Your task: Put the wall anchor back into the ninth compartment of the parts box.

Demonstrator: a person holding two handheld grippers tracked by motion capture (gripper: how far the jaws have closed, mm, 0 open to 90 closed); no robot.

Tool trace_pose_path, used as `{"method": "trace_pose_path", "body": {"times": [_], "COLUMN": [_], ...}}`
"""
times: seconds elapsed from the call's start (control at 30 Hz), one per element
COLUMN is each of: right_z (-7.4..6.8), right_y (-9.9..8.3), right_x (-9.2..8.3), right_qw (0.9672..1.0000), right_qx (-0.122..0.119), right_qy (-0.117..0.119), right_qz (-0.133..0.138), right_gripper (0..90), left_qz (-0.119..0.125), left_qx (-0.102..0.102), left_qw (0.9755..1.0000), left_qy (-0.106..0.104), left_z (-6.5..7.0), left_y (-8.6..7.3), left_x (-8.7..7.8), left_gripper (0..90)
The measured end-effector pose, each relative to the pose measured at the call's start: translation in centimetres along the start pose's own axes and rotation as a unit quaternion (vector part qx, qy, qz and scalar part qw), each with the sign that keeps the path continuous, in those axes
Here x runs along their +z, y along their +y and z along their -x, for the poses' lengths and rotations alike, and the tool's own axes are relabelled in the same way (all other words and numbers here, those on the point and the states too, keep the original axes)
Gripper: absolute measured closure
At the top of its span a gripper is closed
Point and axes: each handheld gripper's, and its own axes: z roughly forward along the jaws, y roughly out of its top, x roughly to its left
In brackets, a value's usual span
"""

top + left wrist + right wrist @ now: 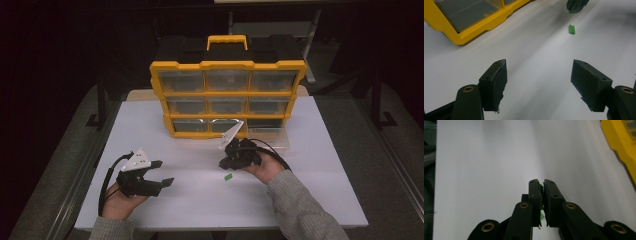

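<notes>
I am holding the right gripper point(223, 162) just above the white table point(320, 200), its jaws clamped on a small green piece point(540, 187), with a sliver of green showing between the pads in the right gripper view. A second green piece point(228, 176) is lying loose on the table just below and in front of that gripper; in the left gripper view it point(572, 29) reads as two short green cylinders side by side, with the right gripper's tip point(576, 5) hanging just beyond it and a touch of green at its end.

The left gripper point(162, 172) is waiting near the table's front left, well apart from the green pieces, its jaws standing wide and nothing between the pads point(496, 82).

Behind both, the yellow organizer point(227, 97) is standing upright with its nine clear drawers. The bottom right drawer point(270, 134) is looking pulled out onto the table, close to my right hand, though I cannot tell what is inside it.

As I am reading it, the sorting is partway through: one green piece is gripped and off the table, and I am judging the open drawer to be where it goes. Left to do are carrying it to the drawer, letting go, collecting the piece on the table, and pushing the drawer shut. Whether other pieces are already stowed I cannot tell.
</notes>
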Motion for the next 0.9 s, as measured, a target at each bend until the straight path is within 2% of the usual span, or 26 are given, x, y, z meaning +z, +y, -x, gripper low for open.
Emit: {"method": "trace_pose_path", "body": {"times": [0.2,0.23,0.47,0.67,0.9], "right_z": [0.3,0.4,1.0,1.6,2.4], "right_y": [0.2,0.2,0.3,0.5,0.6], "right_x": [-1.6,-1.8,-3.7,-5.7,-7.8], "right_qw": [0.9999,0.9999,0.9996,0.9995,0.9992], "right_qx": [0.006,0.004,0.016,0.015,0.023], "right_qy": [0.005,0.005,0.010,0.000,-0.008], "right_qz": [0.008,0.010,0.021,0.027,0.032], "right_gripper": [83.5,83.4,83.4,83.4,83.4], "left_qz": [-0.005,0.000,-0.001,-0.004,0.000], "left_qx": [0.006,0.000,0.001,0.008,0.006], "left_qw": [1.0000,1.0000,1.0000,1.0000,1.0000], "left_qy": [0.000,-0.001,-0.001,-0.001,0.000], "left_z": [0.0,0.1,0.1,0.1,0.2], "left_y": [0.0,0.0,0.0,0.1,0.1], "left_x": [0.0,0.1,0.1,0.0,0.1], "left_gripper": [28.5,28.5,28.4,28.4,28.4]}}
